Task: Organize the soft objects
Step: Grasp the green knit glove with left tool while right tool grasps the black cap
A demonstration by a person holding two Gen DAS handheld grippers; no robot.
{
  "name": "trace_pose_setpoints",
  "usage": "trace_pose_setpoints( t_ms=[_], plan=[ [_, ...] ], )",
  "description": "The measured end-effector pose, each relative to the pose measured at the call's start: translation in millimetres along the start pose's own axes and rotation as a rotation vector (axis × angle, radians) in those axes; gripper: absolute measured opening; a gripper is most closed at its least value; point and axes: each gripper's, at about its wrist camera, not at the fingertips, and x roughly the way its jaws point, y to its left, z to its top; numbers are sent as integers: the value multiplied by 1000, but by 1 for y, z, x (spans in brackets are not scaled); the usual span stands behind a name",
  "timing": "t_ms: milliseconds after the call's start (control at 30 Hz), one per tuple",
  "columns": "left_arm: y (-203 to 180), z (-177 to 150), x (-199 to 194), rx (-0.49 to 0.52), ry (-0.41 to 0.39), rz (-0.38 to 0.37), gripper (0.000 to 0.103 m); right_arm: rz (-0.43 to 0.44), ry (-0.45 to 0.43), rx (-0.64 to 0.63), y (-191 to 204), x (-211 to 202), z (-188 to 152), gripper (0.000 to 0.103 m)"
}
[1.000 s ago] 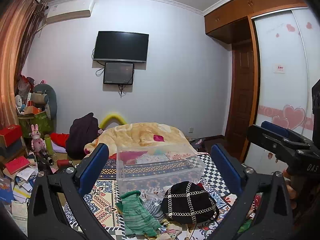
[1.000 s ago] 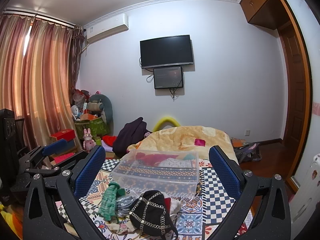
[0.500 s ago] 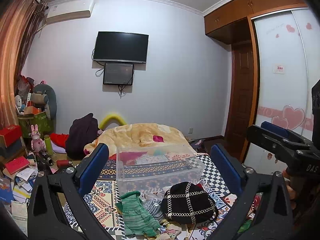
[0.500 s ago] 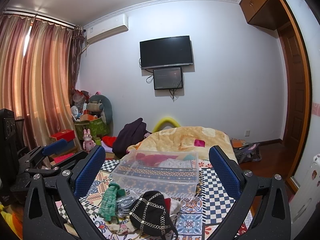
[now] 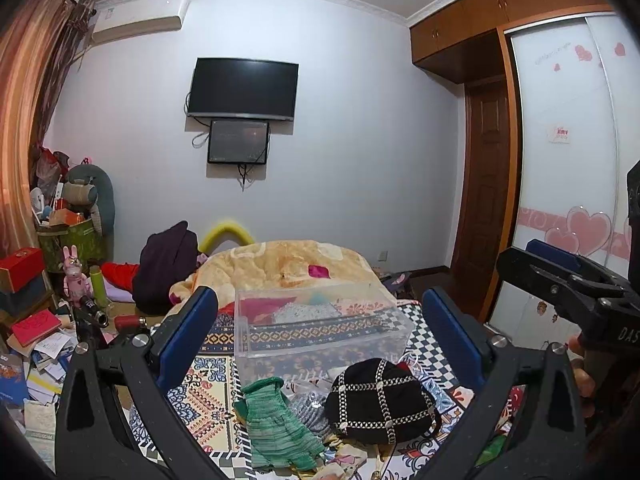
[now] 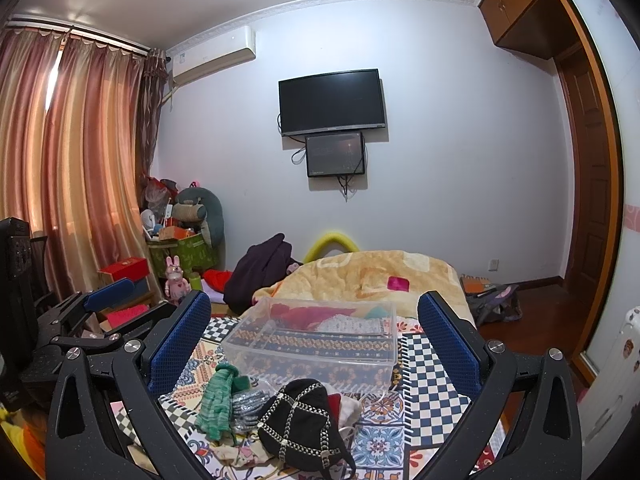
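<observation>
A pile of soft things lies on the patterned bed cover: green knit gloves (image 5: 276, 424) (image 6: 218, 404), a grey knit piece (image 5: 310, 410) (image 6: 246, 404) and a black hat with white chain checks (image 5: 378, 400) (image 6: 298, 424). Behind them stands a clear plastic bin (image 5: 316, 328) (image 6: 316, 340) with a few cloth items inside. My left gripper (image 5: 320, 340) is open and empty above the pile. My right gripper (image 6: 314, 344) is open and empty, to the right of the left one.
A beige blanket (image 5: 280, 264) and a dark garment (image 5: 166, 264) lie at the far end of the bed. Boxes, books and toys (image 5: 40, 320) crowd the left side. A wardrobe (image 5: 568, 160) and a door stand on the right.
</observation>
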Motion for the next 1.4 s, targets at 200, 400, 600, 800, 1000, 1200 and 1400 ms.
trace_pose_setpoints(
  t_ms=[200, 400, 600, 800, 1000, 1200, 1400],
  plan=[
    [10, -22, 20, -6, 96, 10, 103, -16, 86, -1, -7, 14, -18, 103],
    [21, -56, 45, -16, 216, -4, 103, 10, 215, 21, -17, 32, -47, 103],
    [34, -89, 63, -35, 317, 16, 89, 53, 325, 18, -18, 48, -77, 101],
    [46, -110, 77, -71, 391, 4, 76, 80, 370, 8, -17, 53, -87, 75],
    [54, -114, 78, -89, 407, -8, 60, 101, 417, -1, -11, 66, -97, 52],
    [53, -119, 82, -75, 427, -32, 41, 95, 438, -12, -12, 72, -104, 28],
    [57, -121, 85, -87, 431, -37, 19, 80, 433, -15, -14, 71, -105, 13]
  ],
)
